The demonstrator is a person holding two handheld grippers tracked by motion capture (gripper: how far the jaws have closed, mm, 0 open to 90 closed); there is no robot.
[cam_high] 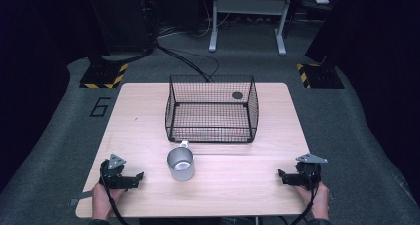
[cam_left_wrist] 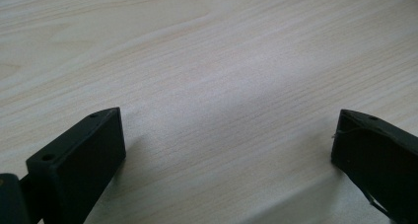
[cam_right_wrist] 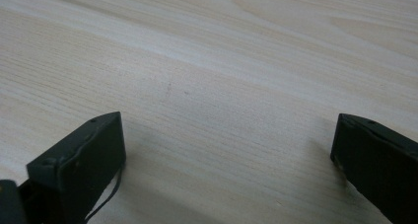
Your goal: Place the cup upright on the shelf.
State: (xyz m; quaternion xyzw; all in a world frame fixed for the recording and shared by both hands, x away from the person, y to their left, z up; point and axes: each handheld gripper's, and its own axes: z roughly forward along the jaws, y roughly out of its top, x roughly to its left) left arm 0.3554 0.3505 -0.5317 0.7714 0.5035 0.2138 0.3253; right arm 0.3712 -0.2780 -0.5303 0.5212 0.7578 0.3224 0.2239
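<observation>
A: Status. Metal cup [cam_high: 181,163] stands upright on the table [cam_high: 237,185], just in front of the wire basket [cam_high: 212,108], handle pointing at the basket's near wall. Basket looks empty apart from a dark round spot at its back right, can't tell what that is.

B: Tongs?

A: Left tongs [cam_high: 140,176] and right tongs [cam_high: 280,174] both rest near the front edge, one on each side of the cup, tips facing inward. Both spread wide, nothing held. The left gripper view [cam_left_wrist: 229,135] and right gripper view [cam_right_wrist: 229,135] show bare wood between the jaws.

B: My guess: cup goes into the basket. Risks?

A: Main one: the cup is smooth, round metal. A pinch on the wall off-centre could let it squirt out or tip. The handle is on the far side, awkward to reach from here.

B: And the basket?

A: Its near wall is taller than the cup and close to it. A low lift would knock the cup on the rim, or shove the basket back. Left tongs are nearer, so less reach.
</observation>
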